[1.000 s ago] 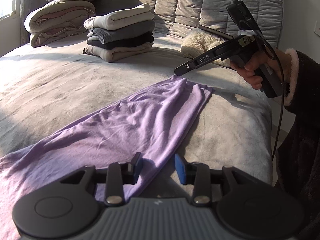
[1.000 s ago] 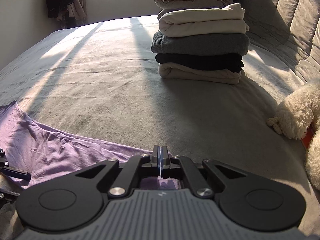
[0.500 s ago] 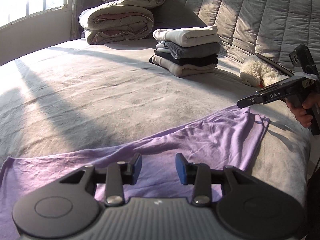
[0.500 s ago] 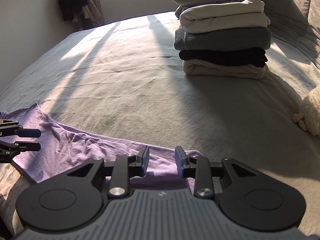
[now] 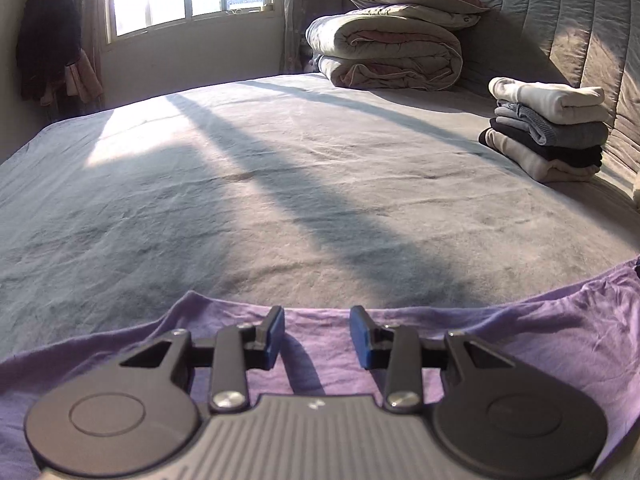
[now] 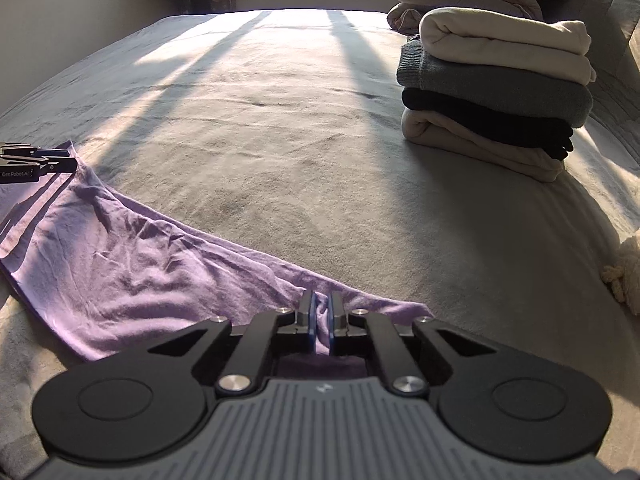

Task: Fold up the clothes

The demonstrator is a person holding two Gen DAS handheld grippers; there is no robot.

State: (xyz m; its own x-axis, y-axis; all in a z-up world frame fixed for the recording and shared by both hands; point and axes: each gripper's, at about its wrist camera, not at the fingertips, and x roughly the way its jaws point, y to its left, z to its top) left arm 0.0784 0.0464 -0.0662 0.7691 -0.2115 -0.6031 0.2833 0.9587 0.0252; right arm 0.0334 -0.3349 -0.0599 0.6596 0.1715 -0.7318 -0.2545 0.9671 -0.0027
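Purple garment [image 6: 132, 276] lies spread along the near edge of the bed [image 5: 280, 184]; our right gripper [image 6: 320, 312] is pinching its far edge, fabric showing between the pads, while our left gripper [image 5: 316, 336] hangs spread over the cloth, holding nothing. Risk (our judgement): a one-sided lift would drag the thin fabric crooked or slip from the shallow pinch, wrecking the fold line. Folded stack [image 6: 492, 92] sits well apart.

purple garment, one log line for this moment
purple garment flat on bed | right gripper shut on edge | left gripper open above it
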